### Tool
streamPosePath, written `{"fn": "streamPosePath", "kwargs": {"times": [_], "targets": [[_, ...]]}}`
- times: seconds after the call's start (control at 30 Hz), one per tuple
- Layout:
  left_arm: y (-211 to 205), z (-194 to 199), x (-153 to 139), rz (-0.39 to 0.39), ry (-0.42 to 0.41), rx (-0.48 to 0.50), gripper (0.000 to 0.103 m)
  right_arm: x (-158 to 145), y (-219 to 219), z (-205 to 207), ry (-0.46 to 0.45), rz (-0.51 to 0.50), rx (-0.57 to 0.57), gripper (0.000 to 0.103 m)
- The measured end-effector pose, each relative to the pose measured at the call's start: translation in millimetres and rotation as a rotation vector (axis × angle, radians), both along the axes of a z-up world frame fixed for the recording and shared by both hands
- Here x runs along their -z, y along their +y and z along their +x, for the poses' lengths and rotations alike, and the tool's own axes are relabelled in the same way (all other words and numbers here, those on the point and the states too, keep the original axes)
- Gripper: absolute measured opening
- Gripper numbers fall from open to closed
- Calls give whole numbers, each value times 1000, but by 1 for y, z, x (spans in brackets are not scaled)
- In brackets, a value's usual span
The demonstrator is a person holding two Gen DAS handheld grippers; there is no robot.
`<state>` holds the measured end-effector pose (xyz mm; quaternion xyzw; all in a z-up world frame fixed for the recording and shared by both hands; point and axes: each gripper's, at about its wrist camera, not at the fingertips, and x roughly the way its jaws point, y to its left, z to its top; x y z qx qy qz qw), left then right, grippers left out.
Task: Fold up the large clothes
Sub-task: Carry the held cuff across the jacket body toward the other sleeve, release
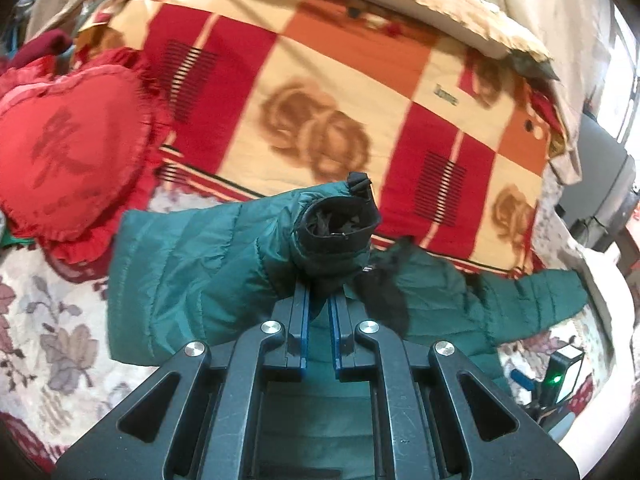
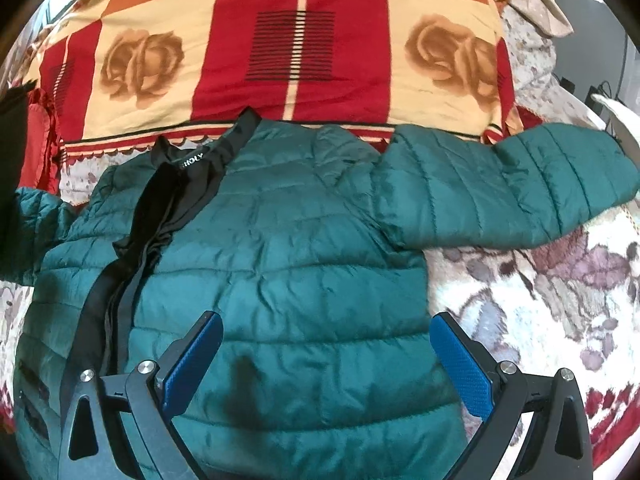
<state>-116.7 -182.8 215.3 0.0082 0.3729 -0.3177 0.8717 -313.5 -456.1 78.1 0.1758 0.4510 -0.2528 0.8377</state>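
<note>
Up close, the left gripper point(image 1: 318, 300) is clamped on a green sleeve point(image 1: 320, 236), its black cuff lifted. The right gripper point(image 2: 326, 364) hangs wide open, holding nothing, over the jacket point(image 2: 288, 280), which lies flat on a floral bedspread point(image 2: 540, 280). Its black collar label reads partly "IROLY". Beyond lies a red-and-cream blanket point(image 2: 300, 40) printed "love"; a red heart cushion point(image 1: 68, 152) sits left.

The left tongs point(image 1: 319, 300) are clamped on the cuff end of a green quilted jacket's sleeve point(image 1: 332, 228), its black-lined opening facing the camera. The rest of the jacket point(image 1: 192, 280) lies beyond the sleeve on a floral bedspread point(image 1: 52, 320). Behind the jacket is a red-and-cream checked blanket point(image 1: 320, 92); left of the jacket lies a red heart-shaped cushion point(image 1: 68, 152).
</note>
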Motion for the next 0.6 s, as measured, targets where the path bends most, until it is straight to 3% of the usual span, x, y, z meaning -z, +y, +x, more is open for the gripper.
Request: {"fn": "streamPosePath", "kwargs": {"times": [0.4, 0.6], "targets": [[-107, -35, 10, 0, 49, 163, 7, 12, -6, -19, -4, 54, 8, 103], [-161, -48, 31, 14, 89, 231, 7, 14, -7, -27, 4, 73, 25, 103]]}}
